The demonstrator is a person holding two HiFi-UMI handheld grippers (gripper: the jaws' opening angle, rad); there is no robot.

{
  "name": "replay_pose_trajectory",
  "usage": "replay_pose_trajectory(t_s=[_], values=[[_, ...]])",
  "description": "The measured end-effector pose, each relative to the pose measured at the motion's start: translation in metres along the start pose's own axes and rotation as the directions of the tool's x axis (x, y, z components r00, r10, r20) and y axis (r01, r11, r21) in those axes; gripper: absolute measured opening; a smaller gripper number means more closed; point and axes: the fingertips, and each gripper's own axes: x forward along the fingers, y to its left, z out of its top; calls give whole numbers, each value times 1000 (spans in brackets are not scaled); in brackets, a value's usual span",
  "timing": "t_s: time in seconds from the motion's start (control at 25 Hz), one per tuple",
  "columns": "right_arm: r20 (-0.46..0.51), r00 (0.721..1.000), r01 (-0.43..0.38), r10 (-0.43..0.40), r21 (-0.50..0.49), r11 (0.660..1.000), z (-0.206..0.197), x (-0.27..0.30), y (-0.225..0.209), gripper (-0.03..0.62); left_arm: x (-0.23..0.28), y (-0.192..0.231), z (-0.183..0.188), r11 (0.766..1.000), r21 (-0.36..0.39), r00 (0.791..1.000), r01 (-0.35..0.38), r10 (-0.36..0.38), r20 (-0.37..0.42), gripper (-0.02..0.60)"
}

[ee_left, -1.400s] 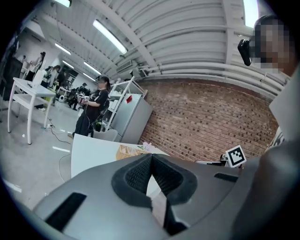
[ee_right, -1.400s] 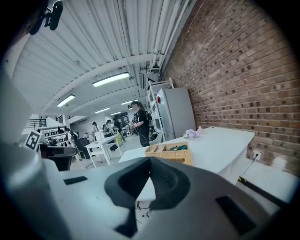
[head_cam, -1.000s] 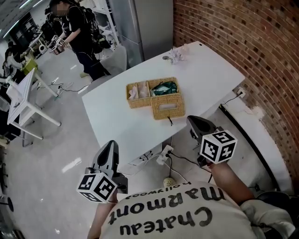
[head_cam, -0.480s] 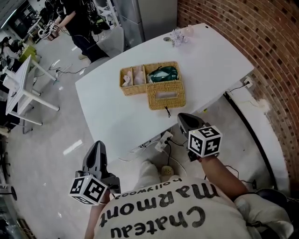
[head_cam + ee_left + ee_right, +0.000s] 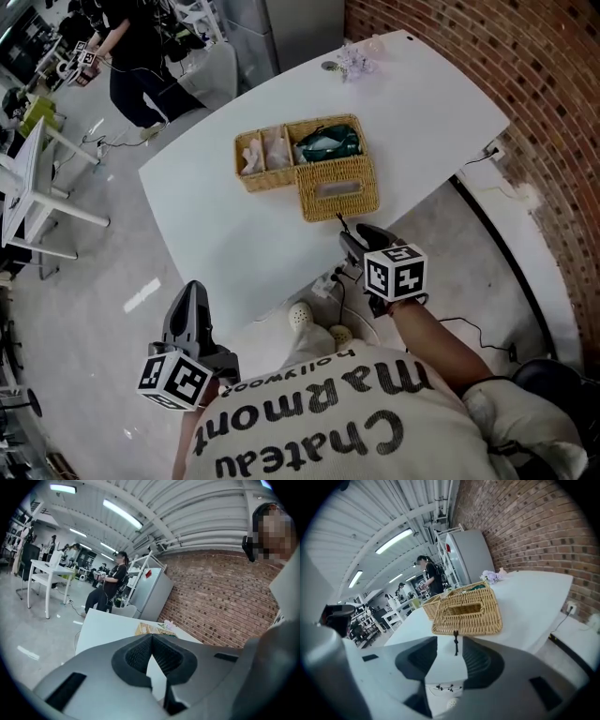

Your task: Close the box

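The wicker box (image 5: 272, 155) stands open at upper centre on the white table (image 5: 216, 234), with its slotted lid (image 5: 337, 187) lying flat beside it. The right gripper (image 5: 359, 240) has its jaws opening on nothing, and the left gripper (image 5: 192, 295) is closed and empty.

wall (image 5: 530, 84): red brick | floor (image 5: 84, 309): glossy grey | furniture: white table (image 5: 225, 234), grey fridge (image 5: 300, 26) | light: ceiling strips (image 5: 122, 513)

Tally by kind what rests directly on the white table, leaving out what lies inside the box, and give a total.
Woven wicker box with compartments: 1
Flat woven wicker lid, lying open against the box: 1
Pale lilac flower-like bunch: 1
Small dark round thing, too small to identify: 1
Total: 4
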Motion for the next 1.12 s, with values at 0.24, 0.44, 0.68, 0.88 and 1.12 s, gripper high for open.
replay_pose_trajectory(t_s=[0.24, 0.44, 0.68, 0.88, 1.12], values=[[-57, 997, 55, -54, 6, 998, -4, 29, -5, 173, 31, 15, 11, 999, -5, 999, 38, -38, -23, 2], [-78, 994, 84, -83, 9, 996, -7, 43, -4, 144, 48, 26, 18, 998, -11, 998, 54, -54, -30, 2], [-81, 989, 127, -126, 7, 992, -6, 45, -7, 45, 59, 32, 18, 997, -19, 997, 70, -70, -45, 2], [-63, 988, 140, -139, 16, 990, -1, 38, -7, 20, 64, 29, 16, 995, -29, 995, 91, -92, -49, 2], [-13, 991, 130, -130, 27, 991, 15, 24, 1, 17, 71, 24, 21, 991, -28, 991, 128, -129, -41, 2]])
